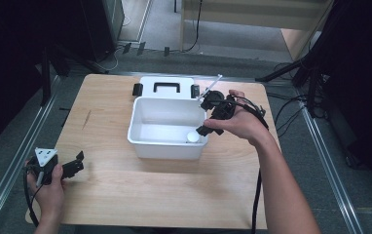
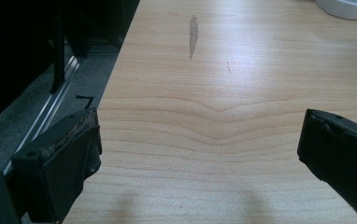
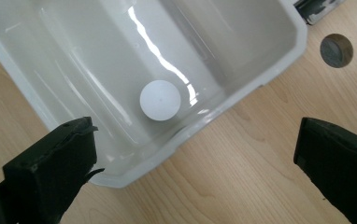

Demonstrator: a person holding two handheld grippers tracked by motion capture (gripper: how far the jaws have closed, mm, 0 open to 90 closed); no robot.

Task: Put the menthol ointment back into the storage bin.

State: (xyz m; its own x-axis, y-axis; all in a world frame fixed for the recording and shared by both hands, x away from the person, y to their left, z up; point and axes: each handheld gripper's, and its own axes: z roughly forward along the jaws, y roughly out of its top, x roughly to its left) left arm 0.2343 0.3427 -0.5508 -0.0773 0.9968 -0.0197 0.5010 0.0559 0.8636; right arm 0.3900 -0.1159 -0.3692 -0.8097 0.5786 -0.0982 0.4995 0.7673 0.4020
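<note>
Item: white round piece, small disc or cap, lying flat on the floor of the white bin, in the near right corner as seen from the high view.

Holder: white bin, open-topped, mid-counter. Its lid w/ black handle lies flat just behind it.

R gripper: hangs over the bin's right rim, pointing down into it. Jaws spread wide, nothing btwn them. In the right gripper view the disc sits btwn the two jaws but farther out and well below, no contact; one jaw is over the bin's corner, the other over bare wood outside the wall.

L gripper: near the counter's left edge, well apart from the bin. Jaws spread, only bare wood btwn them.

Step in hand, as I judge it: drop looks done, R hand clearing the bin.

To do it well:
- lift straight up first, so the inside jaw clears the rim w/o hooking it
- keep jaws apart till clear
- mind the trailing cable near the bin's edge
- L hand could steady the bin if it shifts
</note>
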